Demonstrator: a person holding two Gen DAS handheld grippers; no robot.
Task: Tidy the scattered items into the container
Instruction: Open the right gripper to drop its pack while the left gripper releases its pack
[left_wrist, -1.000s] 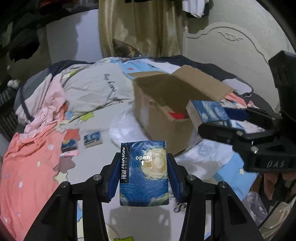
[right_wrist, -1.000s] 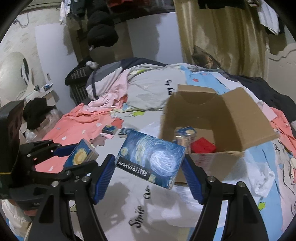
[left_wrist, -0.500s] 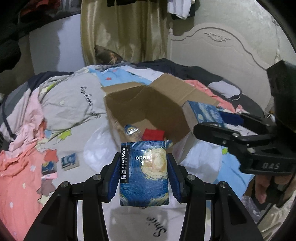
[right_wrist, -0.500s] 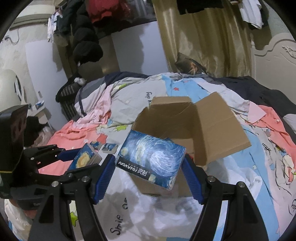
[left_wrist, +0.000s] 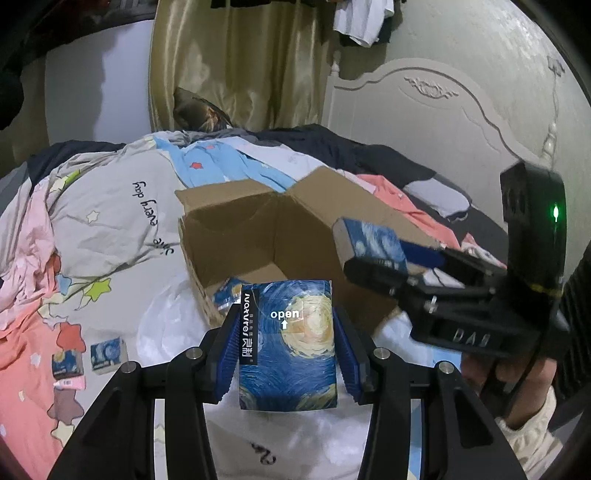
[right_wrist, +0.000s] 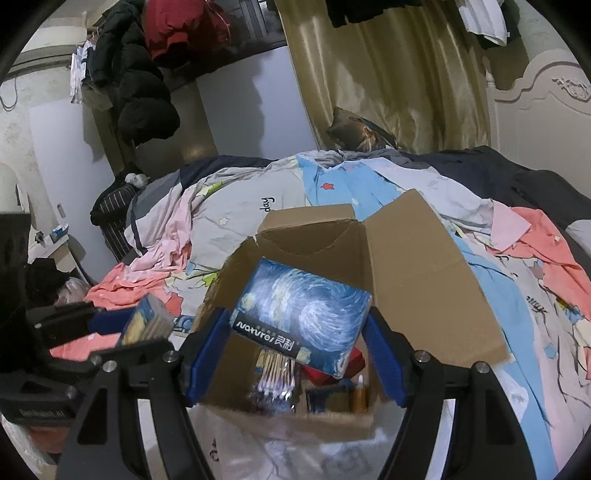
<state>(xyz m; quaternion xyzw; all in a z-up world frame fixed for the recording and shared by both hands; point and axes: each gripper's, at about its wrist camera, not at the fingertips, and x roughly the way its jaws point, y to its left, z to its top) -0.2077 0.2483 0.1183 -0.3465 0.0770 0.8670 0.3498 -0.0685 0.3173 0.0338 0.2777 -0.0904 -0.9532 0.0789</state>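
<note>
- Bedding (left_wrist: 110, 221) covers the bed as work surface; a patterned quilt and loose clothes lie around the work area.
- Cardboard box (right_wrist: 424, 280) stands open on the bed with flaps raised. It serves as the container.
- Box contents, seen from the right wrist view: a bundle of cotton swabs (right_wrist: 273, 373), a red item (right_wrist: 354, 360) and further small objects at the bottom. Judgement: part of the tidying is done.
- Right tissue pack (right_wrist: 301, 314), printed with a blue swirl pattern, is clamped by its ends between the blue pads of the right gripper (right_wrist: 295, 354). The jaws stand fairly wide, closed on the pack's long dimension. The pack hangs tilted above the box opening, not yet released.
- Left tissue pack (left_wrist: 288, 347), same print, marked "open", sits upright between the pads of the left gripper (left_wrist: 284, 354). The jaws are partly closed and pressing on its narrow sides. The pack is at the near edge of the box, short of the opening.
- Two small packs (left_wrist: 92, 358) lie on the bedding to the left of the box, well apart from both grippers. Judgement: these remain to be collected after both held packs are dropped in.
</note>
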